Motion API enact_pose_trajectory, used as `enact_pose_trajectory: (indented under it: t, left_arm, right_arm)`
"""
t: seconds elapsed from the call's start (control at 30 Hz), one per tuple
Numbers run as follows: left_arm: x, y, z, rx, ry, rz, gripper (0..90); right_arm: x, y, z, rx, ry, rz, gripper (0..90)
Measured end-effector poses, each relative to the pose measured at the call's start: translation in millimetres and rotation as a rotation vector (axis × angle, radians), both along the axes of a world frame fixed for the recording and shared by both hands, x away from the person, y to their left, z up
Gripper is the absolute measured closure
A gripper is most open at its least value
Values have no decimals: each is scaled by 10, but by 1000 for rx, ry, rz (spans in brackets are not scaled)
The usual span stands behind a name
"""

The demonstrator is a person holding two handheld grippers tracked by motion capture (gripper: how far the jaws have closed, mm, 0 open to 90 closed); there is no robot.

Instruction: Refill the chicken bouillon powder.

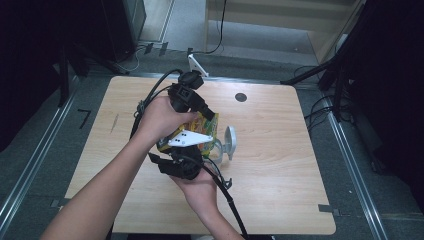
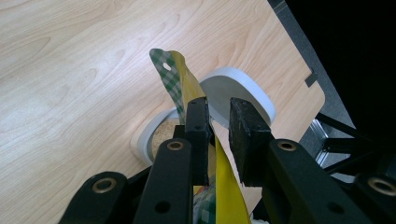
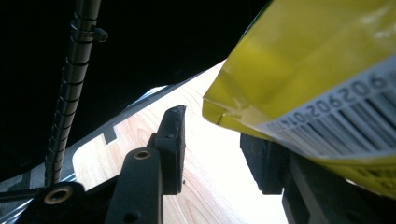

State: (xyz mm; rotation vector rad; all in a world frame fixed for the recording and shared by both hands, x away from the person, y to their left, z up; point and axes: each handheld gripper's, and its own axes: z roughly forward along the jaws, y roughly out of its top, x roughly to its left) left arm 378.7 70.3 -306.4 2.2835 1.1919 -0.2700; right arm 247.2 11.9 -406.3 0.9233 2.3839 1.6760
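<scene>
A lab recording bay: bare wooden table (image 1: 280,150), floor rails (image 1: 30,165), loose cables (image 1: 320,107).

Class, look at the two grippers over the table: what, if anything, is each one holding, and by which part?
The left gripper has the yellow pouch between its jaws near the torn top edge. The right gripper stands open beside the pouch's bottom corner, gripping nothing.

Yellow snack pouch (image 1: 204,125) tilted over open white container (image 1: 216,150), mid-table.
</scene>
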Motion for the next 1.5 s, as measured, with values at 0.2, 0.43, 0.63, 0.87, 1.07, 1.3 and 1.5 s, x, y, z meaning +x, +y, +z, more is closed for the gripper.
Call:
enact_pose_trajectory:
  t: [0.2, 0.43, 0.63, 0.87, 1.07, 1.3, 1.5]
  left_arm:
    - [-8, 6, -18, 5, 0, -10, 782]
    - [-35, 28, -14, 9, -10, -20, 786]
    - [-60, 95, -65, 7, 2, -28, 792]
    - [-111, 168, -119, -10, 24, -56, 814]
    - [-153, 214, -140, -26, 37, -82, 823]
    - [-203, 247, -144, -12, 26, -128, 843]
    - [-237, 292, -135, 6, 15, -149, 869]
  right_arm:
    - [-4, 8, -21, 6, 7, 1, 602]
    - [-16, 29, -27, 2, -4, 3, 567]
    - [-33, 53, -80, 7, 15, 12, 534]
    - [-62, 68, -162, 23, 32, 28, 504]
    - [-84, 95, -205, 4, 21, 46, 502]
    - [-115, 108, -257, -4, 14, 73, 499]
    - [-132, 129, -304, -19, 13, 88, 491]
